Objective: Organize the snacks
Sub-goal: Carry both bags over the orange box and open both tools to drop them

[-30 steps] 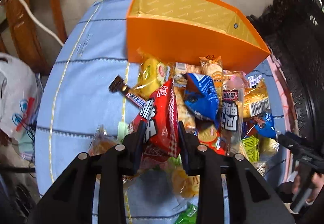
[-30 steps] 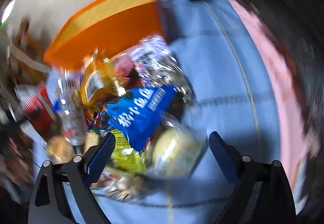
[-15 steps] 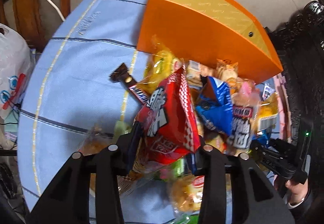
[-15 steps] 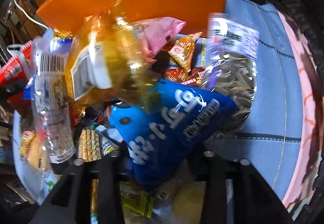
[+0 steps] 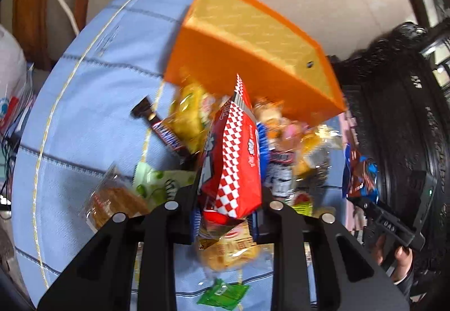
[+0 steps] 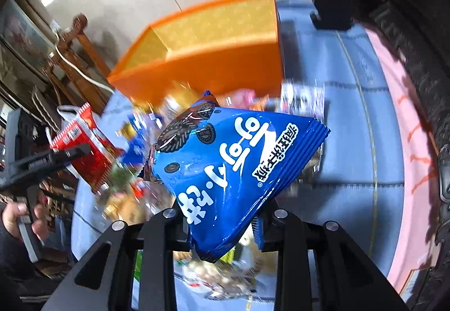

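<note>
The orange box [image 5: 253,63] sits open straight beyond the snack pile [image 5: 284,142], so we judge both loads go forward: our left gripper [image 5: 227,215] clamps the red checkered bag [image 5: 233,159] upright, our right gripper [image 6: 222,223] the blue cookie bag [image 6: 233,164], whose printed face only the right wrist view shows.

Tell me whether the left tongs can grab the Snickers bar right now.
Probably not yet: the left tongs are shut on the red checkered snack bag. The Snickers bar lies uncovered on the blue tablecloth, so it looks reachable once that bag is dropped.
</note>
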`<act>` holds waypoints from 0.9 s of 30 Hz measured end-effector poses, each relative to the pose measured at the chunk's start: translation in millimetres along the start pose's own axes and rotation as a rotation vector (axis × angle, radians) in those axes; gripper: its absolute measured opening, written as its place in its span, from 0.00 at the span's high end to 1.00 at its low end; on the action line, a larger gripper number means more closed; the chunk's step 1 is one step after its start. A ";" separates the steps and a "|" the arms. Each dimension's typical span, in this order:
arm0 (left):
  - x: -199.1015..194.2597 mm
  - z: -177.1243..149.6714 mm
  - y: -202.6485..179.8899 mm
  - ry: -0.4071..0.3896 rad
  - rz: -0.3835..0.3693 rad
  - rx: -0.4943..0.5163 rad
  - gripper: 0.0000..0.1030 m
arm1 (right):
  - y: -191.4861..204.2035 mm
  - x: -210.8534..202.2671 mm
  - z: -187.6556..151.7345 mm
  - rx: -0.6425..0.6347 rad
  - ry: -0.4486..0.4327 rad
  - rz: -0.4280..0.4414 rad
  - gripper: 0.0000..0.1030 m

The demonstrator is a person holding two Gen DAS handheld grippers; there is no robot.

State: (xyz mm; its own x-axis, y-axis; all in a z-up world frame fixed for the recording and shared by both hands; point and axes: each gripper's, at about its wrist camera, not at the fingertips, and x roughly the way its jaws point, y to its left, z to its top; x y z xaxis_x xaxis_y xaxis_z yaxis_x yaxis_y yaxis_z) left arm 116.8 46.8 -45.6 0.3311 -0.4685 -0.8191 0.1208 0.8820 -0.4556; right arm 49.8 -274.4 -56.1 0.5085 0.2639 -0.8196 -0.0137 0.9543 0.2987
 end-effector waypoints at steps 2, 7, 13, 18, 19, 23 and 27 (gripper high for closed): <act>-7.3 6.3 -9.4 -0.019 -0.022 0.011 0.76 | 13.6 -12.3 9.1 -0.010 -0.042 0.016 0.71; -17.3 35.9 -37.2 -0.063 -0.080 0.037 0.76 | 26.6 -22.1 49.2 -0.016 -0.117 0.078 0.71; 2.4 111.9 -69.2 -0.117 -0.086 0.072 0.76 | 27.4 3.6 113.4 0.026 -0.143 0.151 0.71; 40.3 164.9 -82.1 -0.104 -0.021 0.041 0.76 | 29.9 39.9 159.9 0.039 -0.115 0.111 0.71; 45.2 168.9 -82.8 -0.098 -0.010 0.041 0.76 | 29.7 46.2 163.5 0.048 -0.106 0.103 0.71; 68.0 176.7 -90.9 -0.072 0.038 0.058 0.75 | 32.3 66.4 169.7 0.052 -0.096 0.050 0.67; 70.5 168.3 -86.2 -0.121 0.178 0.032 0.14 | 29.7 70.8 161.7 0.068 -0.119 -0.116 0.25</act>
State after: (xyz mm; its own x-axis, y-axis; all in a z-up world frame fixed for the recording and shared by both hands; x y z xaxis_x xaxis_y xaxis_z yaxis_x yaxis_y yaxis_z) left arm 287.3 -53.5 -5.5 0.4598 -0.2969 -0.8369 0.0797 0.9525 -0.2941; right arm 224.6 -250.0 -26.2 0.6021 0.1303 -0.7877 0.1067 0.9646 0.2411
